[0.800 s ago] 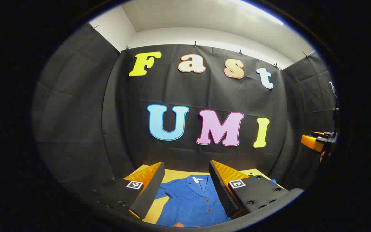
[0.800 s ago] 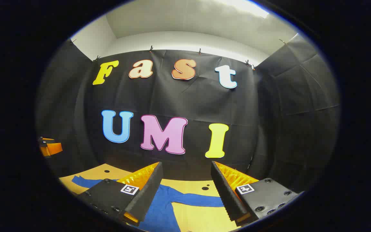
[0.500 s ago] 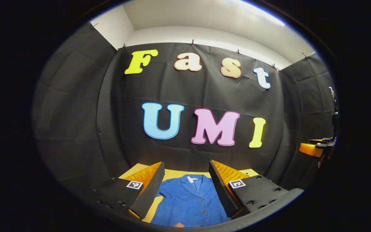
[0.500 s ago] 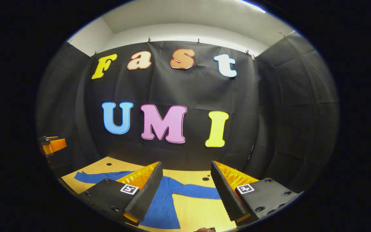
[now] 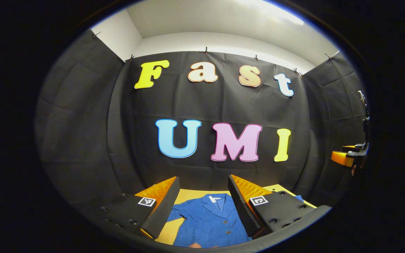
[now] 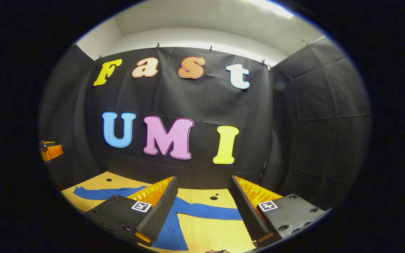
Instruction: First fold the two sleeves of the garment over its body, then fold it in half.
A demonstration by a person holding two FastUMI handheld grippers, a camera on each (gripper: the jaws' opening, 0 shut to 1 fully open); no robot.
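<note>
Starting: sleeve fold not begun; blue garment [image 5: 206,219] flat on table [image 6: 202,235].
Left gripper [image 5: 202,207]: spread, empty, above collar.
Right gripper [image 6: 204,207]: spread, empty, above outstretched sleeve [image 6: 209,211].
Next: descend, pinch sleeve end.

Garment [image 5: 207,219]: flat on counter [image 6: 209,235], collar toward the booth wall. Left tool [image 5: 202,207] above its body; right tool [image 6: 202,211] above one outstretched sleeve [image 6: 209,211], probably its right.

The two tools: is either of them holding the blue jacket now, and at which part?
Nothing is held. The left tool and the right tool are open above the blue jacket.
</note>
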